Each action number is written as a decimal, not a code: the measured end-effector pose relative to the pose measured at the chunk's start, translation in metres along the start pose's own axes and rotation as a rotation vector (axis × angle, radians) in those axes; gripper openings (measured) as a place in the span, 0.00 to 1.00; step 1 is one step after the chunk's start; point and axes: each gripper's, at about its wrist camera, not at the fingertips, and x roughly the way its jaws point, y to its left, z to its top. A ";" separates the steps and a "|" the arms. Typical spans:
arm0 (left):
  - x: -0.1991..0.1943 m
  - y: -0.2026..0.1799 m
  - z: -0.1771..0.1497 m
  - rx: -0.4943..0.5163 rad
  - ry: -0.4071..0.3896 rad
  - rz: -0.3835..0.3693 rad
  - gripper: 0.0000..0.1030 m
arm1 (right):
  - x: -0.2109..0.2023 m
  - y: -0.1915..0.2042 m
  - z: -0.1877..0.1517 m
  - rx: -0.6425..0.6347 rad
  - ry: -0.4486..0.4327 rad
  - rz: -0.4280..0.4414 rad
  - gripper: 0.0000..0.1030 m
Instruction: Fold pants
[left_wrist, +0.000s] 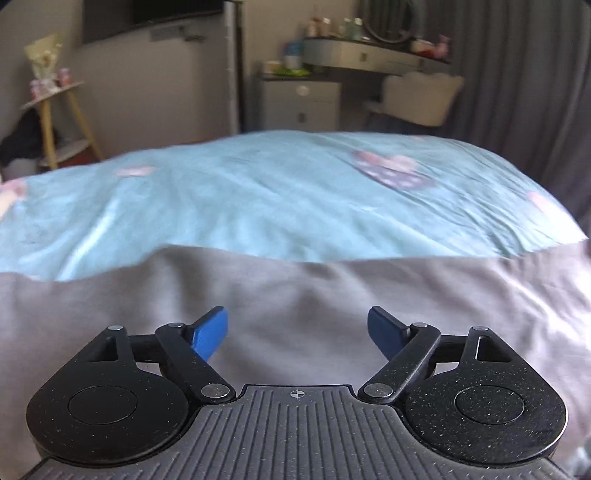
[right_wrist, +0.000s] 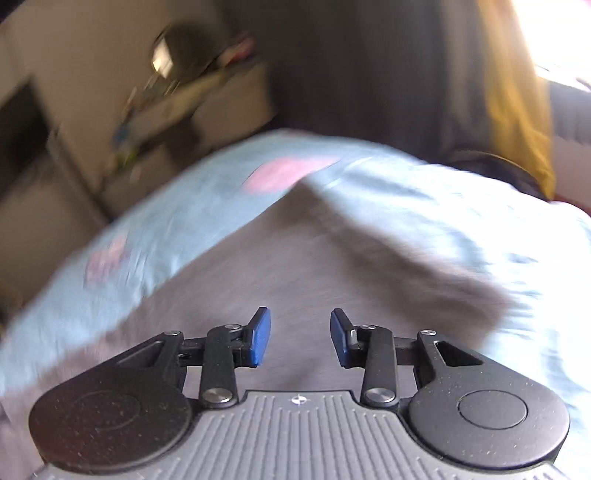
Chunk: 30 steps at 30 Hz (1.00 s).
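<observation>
Grey pants (left_wrist: 295, 295) lie spread on a light blue bedsheet (left_wrist: 258, 199). My left gripper (left_wrist: 297, 330) is open with blue pads, just above the grey cloth and holding nothing. In the blurred right wrist view the pants (right_wrist: 314, 258) show a corner pointing away over the sheet (right_wrist: 424, 192). My right gripper (right_wrist: 300, 338) is open above the cloth and empty.
Past the bed's far edge stand a white cabinet (left_wrist: 299, 103), a dressing table with bottles (left_wrist: 369, 55), a white chair (left_wrist: 421, 96) and a small wooden stand (left_wrist: 62, 118). Grey curtains (left_wrist: 524, 74) hang at the right. A yellow curtain (right_wrist: 517, 92) shows in the right wrist view.
</observation>
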 end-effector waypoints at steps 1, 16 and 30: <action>0.006 -0.013 -0.003 0.000 0.024 -0.021 0.85 | -0.008 -0.020 0.002 0.028 -0.015 -0.049 0.43; 0.035 -0.094 -0.025 0.012 0.170 0.036 0.90 | 0.044 -0.085 0.011 0.134 0.097 0.193 0.48; 0.026 -0.115 -0.033 0.072 0.154 -0.034 0.90 | 0.042 -0.067 0.022 0.108 0.111 0.193 0.18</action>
